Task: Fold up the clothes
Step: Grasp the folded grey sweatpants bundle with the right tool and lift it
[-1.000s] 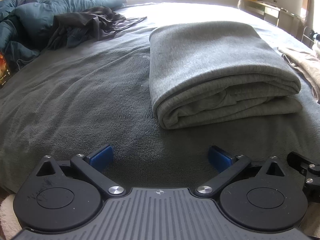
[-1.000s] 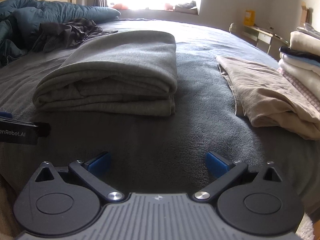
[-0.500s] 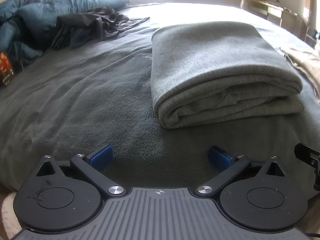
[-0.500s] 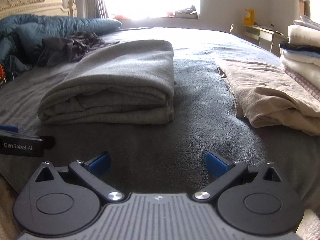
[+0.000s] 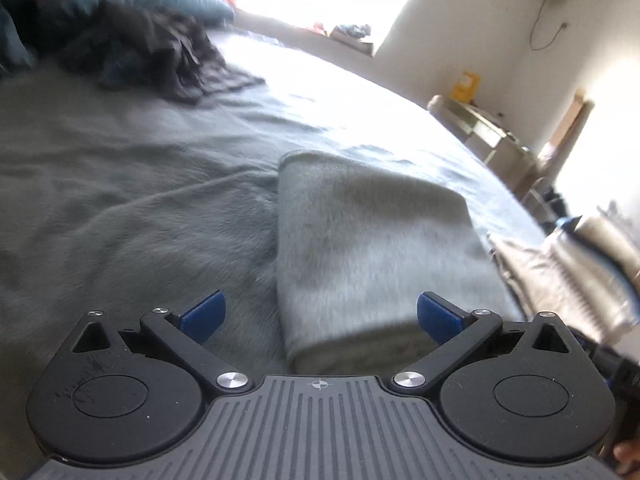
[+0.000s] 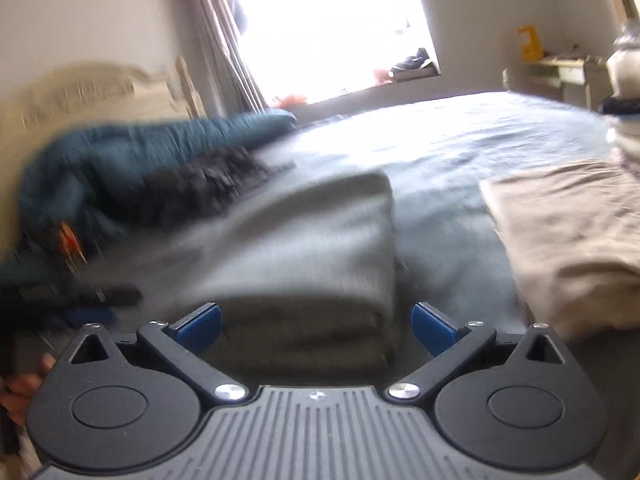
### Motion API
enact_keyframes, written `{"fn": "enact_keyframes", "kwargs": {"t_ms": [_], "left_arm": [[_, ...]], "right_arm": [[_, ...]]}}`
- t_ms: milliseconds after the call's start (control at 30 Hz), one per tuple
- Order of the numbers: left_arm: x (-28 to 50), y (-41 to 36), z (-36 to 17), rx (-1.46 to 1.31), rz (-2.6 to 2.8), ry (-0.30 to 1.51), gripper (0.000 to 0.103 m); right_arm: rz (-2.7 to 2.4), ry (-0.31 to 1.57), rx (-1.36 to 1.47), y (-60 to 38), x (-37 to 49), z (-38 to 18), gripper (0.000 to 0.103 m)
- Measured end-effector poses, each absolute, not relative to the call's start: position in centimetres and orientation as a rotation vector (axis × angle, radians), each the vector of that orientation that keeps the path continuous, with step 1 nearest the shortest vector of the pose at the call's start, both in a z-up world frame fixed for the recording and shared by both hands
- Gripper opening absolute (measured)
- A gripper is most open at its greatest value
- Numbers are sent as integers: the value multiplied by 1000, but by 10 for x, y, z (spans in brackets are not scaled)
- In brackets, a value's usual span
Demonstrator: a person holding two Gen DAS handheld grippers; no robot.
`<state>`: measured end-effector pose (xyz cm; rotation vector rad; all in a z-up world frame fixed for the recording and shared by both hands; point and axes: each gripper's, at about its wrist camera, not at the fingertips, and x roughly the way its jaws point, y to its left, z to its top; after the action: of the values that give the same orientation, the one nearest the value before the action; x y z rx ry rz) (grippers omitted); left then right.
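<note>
No writing is showing clearly enough to read in either view. A small crosshair mark (image 5: 319, 384) is sitting on the ribbed grey body of the left gripper, and a like mark (image 6: 315, 395) on the right one. Motion blur is smearing everything else.

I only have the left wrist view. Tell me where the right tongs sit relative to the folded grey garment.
Observer: The right tongs are open, and the near edge of the folded grey garment shows between their tips.
Operator: Report what lies right of it.
Observer: A beige garment lies flat, its whole left edge in view, with a strip of bed cover between the two.
Operator: Name what stands behind the duvet.
Observer: A cream carved headboard rises behind the teal duvet.
</note>
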<state>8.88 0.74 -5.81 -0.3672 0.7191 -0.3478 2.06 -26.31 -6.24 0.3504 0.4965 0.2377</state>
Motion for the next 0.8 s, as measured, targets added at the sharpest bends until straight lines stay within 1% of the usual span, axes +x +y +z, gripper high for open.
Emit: {"fn": "enact_keyframes", "kwargs": {"t_ms": [100,200,267,333,467,700,767,800], "left_arm": [[118,11,-69,-432,-411,773,102],[137,10,-81,-491,-495,853,98],[148,9,-91,-525,-548,909,97],[157,9,-98,-554,-581,938,95],[175,8,-109,-605,-640,966,95],[199,-11,-115,-606,-698,967,95],[196,-8,-115,-618,-713,963,93],[194,-5,-115,-629,-722,962,89]], "right_arm": [[309,534,496,-284,60,-64,103],[307,659,653,-307,99,-82,103],[301,753,741,-317,113,-99,103],[315,805,795,-322,120,-111,103],[365,855,835,-323,139,-116,103],[463,932,951,-328,187,-129,103],[484,943,935,-327,184,-127,103],[495,951,921,-327,179,-125,100]]}}
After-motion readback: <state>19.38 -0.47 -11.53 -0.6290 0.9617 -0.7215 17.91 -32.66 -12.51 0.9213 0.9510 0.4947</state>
